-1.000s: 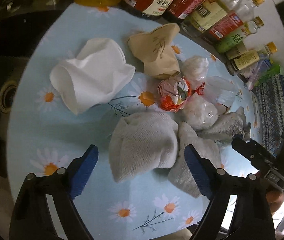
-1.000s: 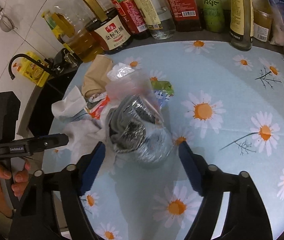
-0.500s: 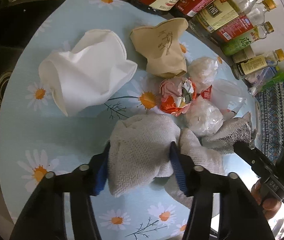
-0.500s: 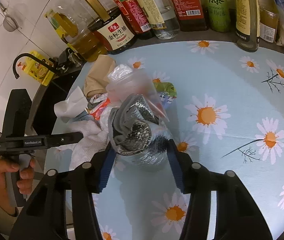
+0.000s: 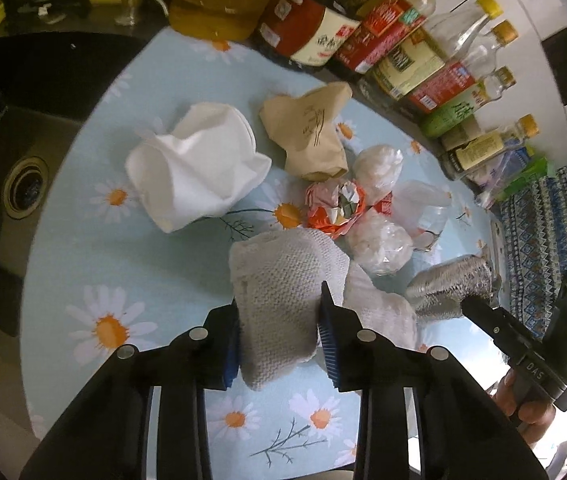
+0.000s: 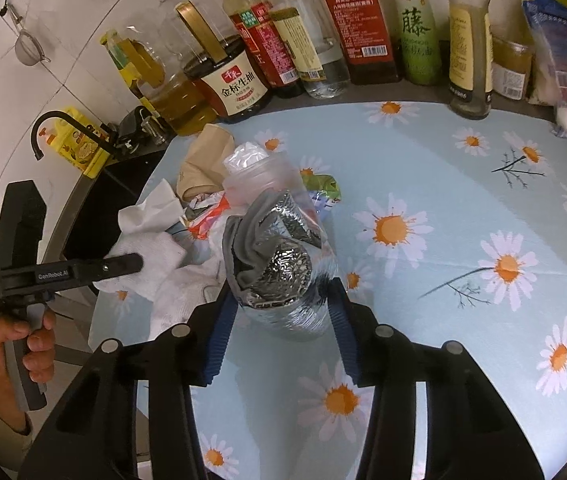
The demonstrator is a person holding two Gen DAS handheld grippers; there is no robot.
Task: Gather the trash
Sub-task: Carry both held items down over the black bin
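The trash lies heaped near the middle of the daisy-printed surface (image 6: 463,184). At the near edge of the heap, a wadded white woven cloth (image 5: 283,292) is pinched between the blue pads of the left tool (image 5: 281,344), whose jaws have just closed in on it and now press into both of its sides; the cloth's lower end bulges out beneath the pads. The right tool (image 6: 283,334) has likewise just clamped down, narrowly but not fully, on a crumpled silver foil bag (image 6: 279,272), with both ribbed blue pads squeezing its base while the open, grey-lined top points away from the camera. The remaining litter sits just behind these two: a crumpled white napkin (image 5: 195,164), a tan paper bag (image 5: 311,132), an orange snack wrapper (image 5: 333,208), and clear plastic bags (image 5: 379,240) touching one another. A row of sauce and oil bottles (image 6: 315,36) lines the far edge of the surface. A dark sink (image 5: 23,188) lies to the left of the surface in the left wrist view. A hand (image 6: 15,344) grips the left tool's handle in the right wrist view.
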